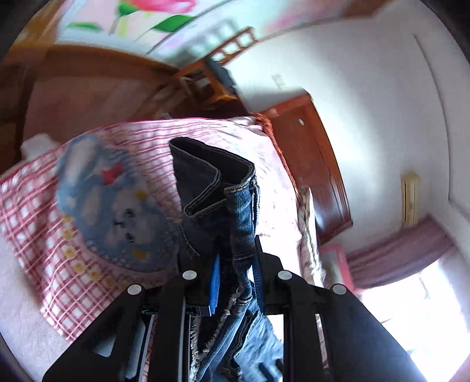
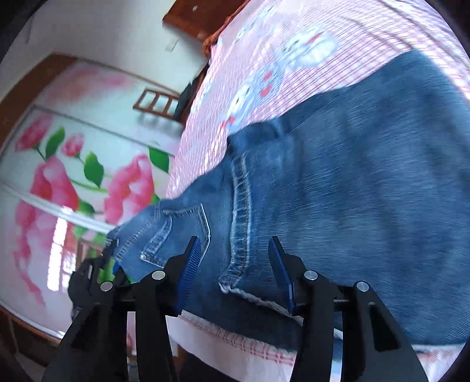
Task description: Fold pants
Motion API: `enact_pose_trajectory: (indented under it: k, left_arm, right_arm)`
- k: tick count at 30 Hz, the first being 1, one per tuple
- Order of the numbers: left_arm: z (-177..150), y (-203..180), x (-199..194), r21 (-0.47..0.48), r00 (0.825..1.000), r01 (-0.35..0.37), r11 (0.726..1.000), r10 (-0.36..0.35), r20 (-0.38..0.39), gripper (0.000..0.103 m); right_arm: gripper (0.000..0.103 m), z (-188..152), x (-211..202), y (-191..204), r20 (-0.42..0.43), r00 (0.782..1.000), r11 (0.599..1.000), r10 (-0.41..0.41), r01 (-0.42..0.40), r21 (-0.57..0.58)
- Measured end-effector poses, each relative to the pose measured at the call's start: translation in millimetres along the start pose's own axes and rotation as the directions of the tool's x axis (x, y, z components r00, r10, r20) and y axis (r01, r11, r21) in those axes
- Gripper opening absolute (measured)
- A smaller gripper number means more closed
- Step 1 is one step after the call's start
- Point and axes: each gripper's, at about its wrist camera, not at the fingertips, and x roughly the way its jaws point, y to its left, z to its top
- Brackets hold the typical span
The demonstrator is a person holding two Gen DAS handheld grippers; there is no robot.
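A bedroom with white walls, a wardrobe painted with pink roses, and a wooden door. A bed fills the middle, its pink checked cover showing cartoon animals (blurred). Blue denim pants lie spread across the cover by the bed's edge. The left gripper is clenched on a bunched pants hem — lifted above the bed. The right gripper has jaws spread wide over the denim's seam, gripping nothing.

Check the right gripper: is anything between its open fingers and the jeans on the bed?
Nothing visible. The right gripper is open directly over the jeans spread on the checked bedcover. The left gripper is already shut on them.
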Motion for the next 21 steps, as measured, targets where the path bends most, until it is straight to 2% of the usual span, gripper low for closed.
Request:
enact_pose_trajectory:
  k: [2, 5, 8, 9, 11, 14, 16, 18, 19, 20, 21]
  left_arm:
    - [-3, -16, 0, 0.072, 1.0, 0.014, 0.997, -0.013, -0.011, 0.018]
    - [-17, -52, 0, 0.237, 0.998, 0.051, 0.97, -0.042, -0.043, 0.018]
    - [-43, -96, 2, 0.421, 0.992, 0.112, 0.9, -0.076, -0.1, 0.017]
    - [-56, -112, 5, 0.483, 0.988, 0.139, 0.865, -0.087, -0.129, 0.017]
    - [-81, -134, 12, 0.56, 0.977, 0.19, 0.807, -0.098, -0.19, 0.017]
    - [-113, -150, 27, 0.62, 0.958, 0.241, 0.747, -0.082, -0.275, 0.017]
    - [-143, -157, 41, 0.689, 0.948, 0.25, 0.68, -0.026, -0.319, 0.017]
    - [-178, -158, 56, 0.77, 0.934, 0.25, 0.587, 0.063, -0.351, 0.018]
    - [-198, -156, 61, 0.811, 0.927, 0.241, 0.533, 0.12, -0.354, 0.019]
    - [-223, -154, 62, 0.847, 0.912, 0.244, 0.472, 0.184, -0.366, 0.02]
    - [-240, -151, 68, 0.877, 0.897, 0.244, 0.414, 0.247, -0.366, 0.029]
  right_arm:
    - [0.047, -5, -18, -19, 0.013, 1.0, 0.998, -0.009, 0.008, 0.059]
    - [0.047, -18, -45, -47, 0.045, 0.998, 0.987, 0.04, -0.047, 0.156]
    - [0.047, -27, -63, -62, 0.067, 0.991, 0.972, 0.115, -0.126, 0.197]
    - [0.047, -29, -67, -65, 0.071, 0.988, 0.968, 0.135, -0.147, 0.203]
    - [0.047, -28, -70, -66, 0.085, 0.986, 0.967, 0.147, -0.161, 0.199]
    - [0.047, -24, -78, -73, 0.128, 0.976, 0.955, 0.176, -0.201, 0.219]
    - [0.047, -23, -81, -79, 0.164, 0.965, 0.938, 0.207, -0.243, 0.248]
    - [0.047, -19, -86, -87, 0.201, 0.955, 0.923, 0.22, -0.27, 0.275]
    - [0.05, -19, -88, -91, 0.218, 0.95, 0.914, 0.224, -0.282, 0.291]
    - [0.055, -19, -88, -97, 0.239, 0.943, 0.9, 0.23, -0.3, 0.316]
    - [0.06, -19, -87, -101, 0.255, 0.936, 0.888, 0.241, -0.319, 0.332]
